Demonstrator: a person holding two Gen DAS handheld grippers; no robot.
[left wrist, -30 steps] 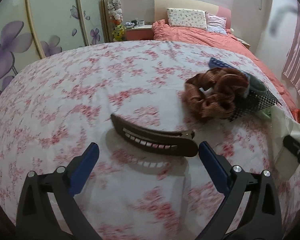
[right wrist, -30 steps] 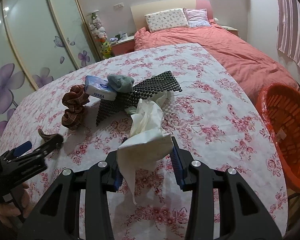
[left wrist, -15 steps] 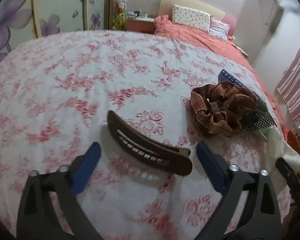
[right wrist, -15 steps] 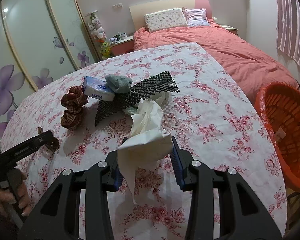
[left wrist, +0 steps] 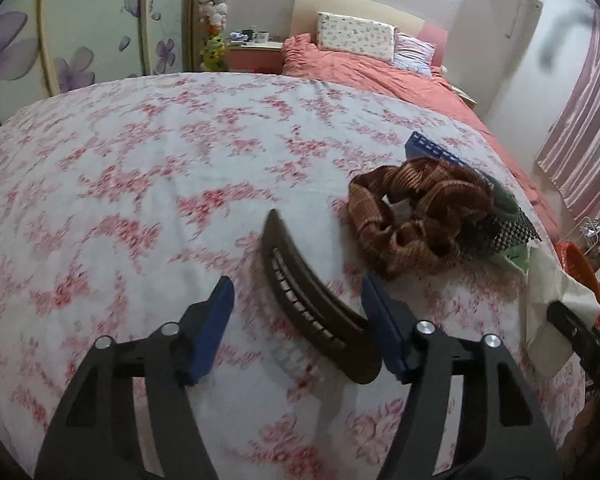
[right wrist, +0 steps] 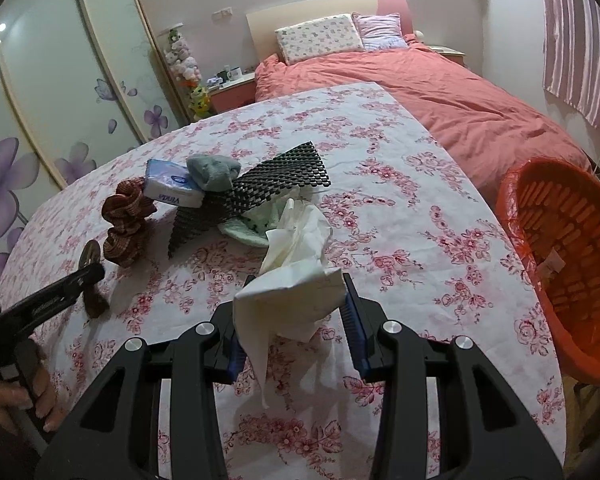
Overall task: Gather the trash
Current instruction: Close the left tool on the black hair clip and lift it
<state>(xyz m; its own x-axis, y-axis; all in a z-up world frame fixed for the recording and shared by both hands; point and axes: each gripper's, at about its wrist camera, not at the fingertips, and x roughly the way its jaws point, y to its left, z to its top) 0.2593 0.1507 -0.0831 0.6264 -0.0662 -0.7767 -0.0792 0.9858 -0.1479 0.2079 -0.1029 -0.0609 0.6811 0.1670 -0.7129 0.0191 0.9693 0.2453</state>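
On the table's pink-and-white floral cloth [right wrist: 440, 216], a black rubbery mesh mat [right wrist: 260, 190] serves as the landmark. Against its left end lie a grey-green knitted cloth bundle [right wrist: 214, 172] and a soft blue-and-white tissue pack [right wrist: 172, 188]; further left sits a ruffled brown checked fabric scrunchie [right wrist: 126, 224]. Under the mat's near edge shows a pale green crumpled wrapper [right wrist: 248, 228].

Just in front of the mat, the right gripper [right wrist: 296, 320] is clamped on a crumpled white paper tissue [right wrist: 296, 280], soft and creased, with 1 tail hanging below the blue pads. Well to the right of the mat, past the table edge, stands a round orange plastic slatted basket [right wrist: 572, 264] lined with a thin red bag; 1 small pale scrap seems to lie inside, though it is hard to make out.

Left of the scrunchie lies a long curved dark brown plastic hair clip [left wrist: 312, 300] with a row of teeth. The left gripper [left wrist: 296, 320] straddles it with 2 blue pads; its jaws have just been closing and stand at a middling gap, the right pad about touching the clip's near end, the left pad clear of it. A hand [right wrist: 16, 396] grips that tool's handle.
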